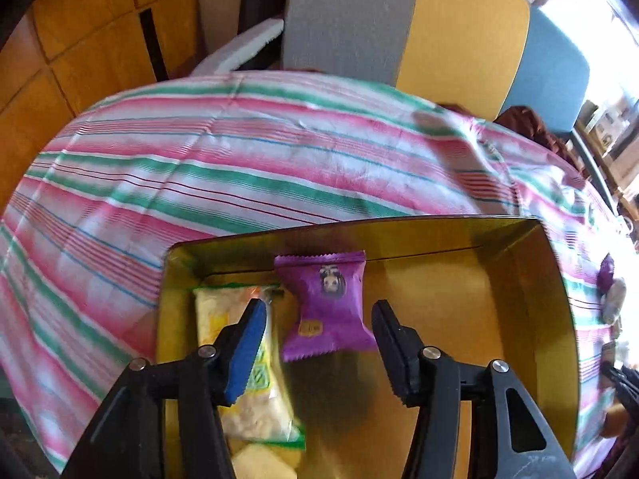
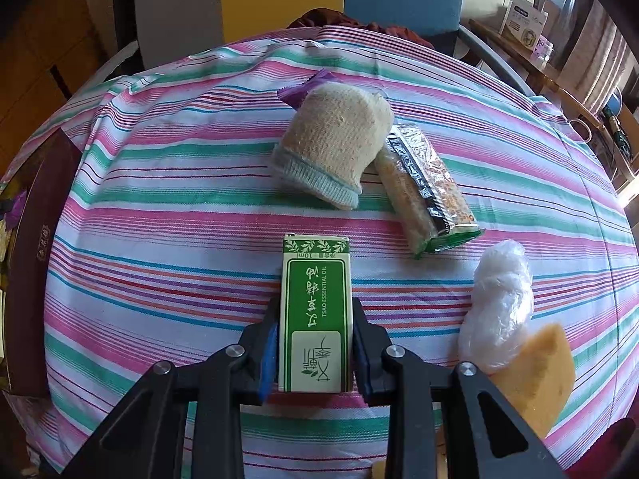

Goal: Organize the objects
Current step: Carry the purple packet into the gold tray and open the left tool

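Purple packet let go into the gold box, green carton waiting

Your left tongs stand open, the purple packet loose between their tips in the gold box, beside the yellow packet. Lift straight out without snagging it. Your right tongs are clamped on the green carton; keep it upright.

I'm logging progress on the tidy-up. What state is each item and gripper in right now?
Left gripper: open over the box, nothing held.
Purple packet: sealed, in the gold box.
Yellow packet: sealed, lying in the box.
Right gripper: shut on the green carton.
Knit mitt: lying on the tablecloth.
Snack bag: sealed, on the cloth.
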Motion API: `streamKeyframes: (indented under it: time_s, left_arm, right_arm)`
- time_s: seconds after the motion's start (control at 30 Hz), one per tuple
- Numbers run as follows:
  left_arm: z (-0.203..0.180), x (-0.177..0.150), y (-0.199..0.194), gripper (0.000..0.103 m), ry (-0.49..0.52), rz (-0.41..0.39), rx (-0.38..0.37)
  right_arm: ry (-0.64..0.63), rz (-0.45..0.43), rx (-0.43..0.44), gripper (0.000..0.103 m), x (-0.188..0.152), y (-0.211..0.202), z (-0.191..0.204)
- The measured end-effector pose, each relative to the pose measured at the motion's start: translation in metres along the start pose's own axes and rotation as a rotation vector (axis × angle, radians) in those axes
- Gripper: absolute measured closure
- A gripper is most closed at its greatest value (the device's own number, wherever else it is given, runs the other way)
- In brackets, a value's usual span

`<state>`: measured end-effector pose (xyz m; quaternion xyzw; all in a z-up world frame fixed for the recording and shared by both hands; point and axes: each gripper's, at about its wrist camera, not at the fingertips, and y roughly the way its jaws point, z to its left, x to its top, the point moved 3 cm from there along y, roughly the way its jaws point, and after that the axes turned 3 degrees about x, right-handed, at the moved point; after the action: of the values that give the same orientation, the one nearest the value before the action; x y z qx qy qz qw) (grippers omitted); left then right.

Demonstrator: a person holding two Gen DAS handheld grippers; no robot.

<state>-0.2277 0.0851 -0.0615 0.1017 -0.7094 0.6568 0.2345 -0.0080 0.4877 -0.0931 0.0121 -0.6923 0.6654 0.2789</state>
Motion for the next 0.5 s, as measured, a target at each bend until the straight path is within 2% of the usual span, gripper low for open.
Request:
streamKeyframes:
  time_s: [0.07,0.2,0.4,0.5]
  left_arm:
    - [-0.003,-0.007,-0.019,0.047,0.023,-0.06,0.036]
    - [-0.013,-0.037,-0.065,0.047,0.068,-0.176,0.044]
    - [-0.025,-0.085,-0.111,0.047,0.066,-0.262,-0.003]
    - [-0.032,-0.103,-0.121,0.047,0.088,-0.284,-0.005]
  right_arm:
    - [-0.005,-0.001,-0.003,0.072,0.0,0.0,0.001]
    - [-0.014,-0.003,-0.01,0.072,-0.001,0.001,0.001]
    - [-0.017,-0.006,-0.019,0.072,-0.004,0.0,0.004]
    - [-0.022,-0.006,-0.024,0.072,-0.005,0.0,0.005]
